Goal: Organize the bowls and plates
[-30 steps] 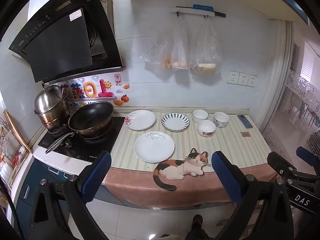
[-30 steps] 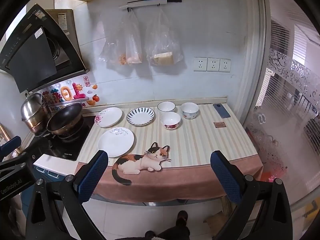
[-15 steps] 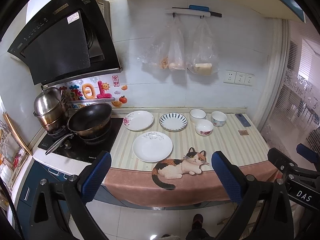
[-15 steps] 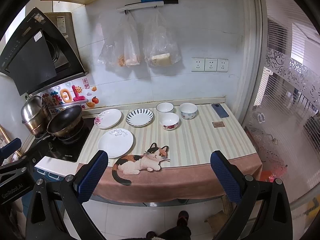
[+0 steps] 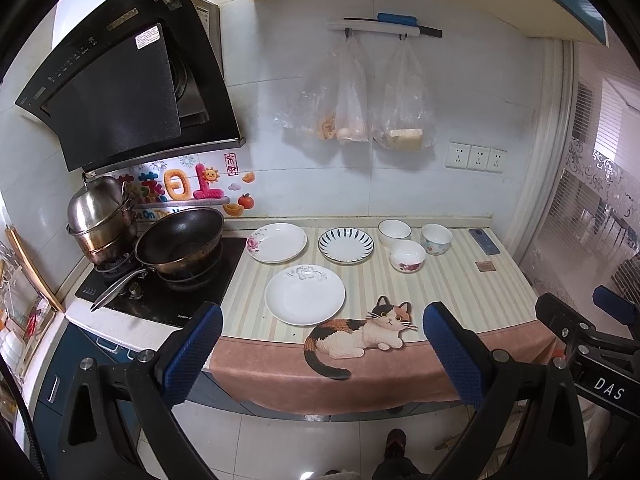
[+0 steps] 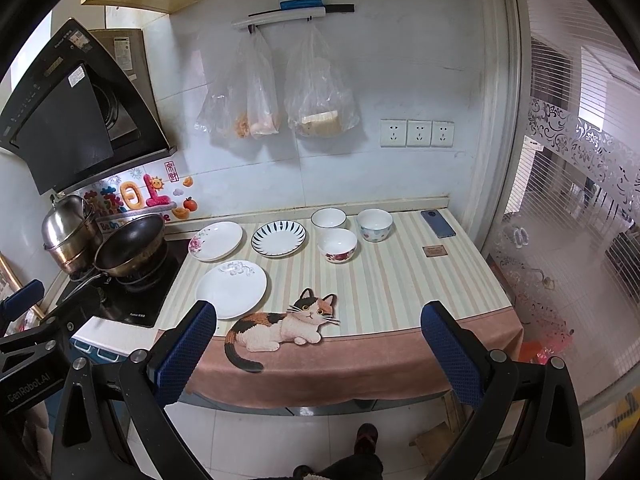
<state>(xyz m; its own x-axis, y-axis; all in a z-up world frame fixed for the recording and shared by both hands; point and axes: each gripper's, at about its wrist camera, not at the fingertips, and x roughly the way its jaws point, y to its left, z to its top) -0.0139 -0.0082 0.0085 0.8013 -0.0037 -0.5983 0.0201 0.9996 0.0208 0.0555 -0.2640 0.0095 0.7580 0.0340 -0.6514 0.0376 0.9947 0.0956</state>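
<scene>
Nothing gathered yet; left gripper (image 5: 322, 338) and right gripper (image 6: 318, 336) gape wide, empty, off the counter; next, approach the plain white round plate (image 5: 305, 294).

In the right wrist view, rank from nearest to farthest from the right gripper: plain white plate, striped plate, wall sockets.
1. Plain white plate, front left of the counter.
2. Striped plate, farther back, mid-counter.
3. Wall sockets, on the back wall.

Both my grippers shifted slightly; plates, bowls sit a touch higher, smaller in both views. Left gripper (image 5: 322, 344) drifted right: right gripper's body (image 5: 592, 344) shows more at right edge. Tabletop (image 6: 400, 280) contents unmoved. My jaws unchanged, spread wide.
</scene>
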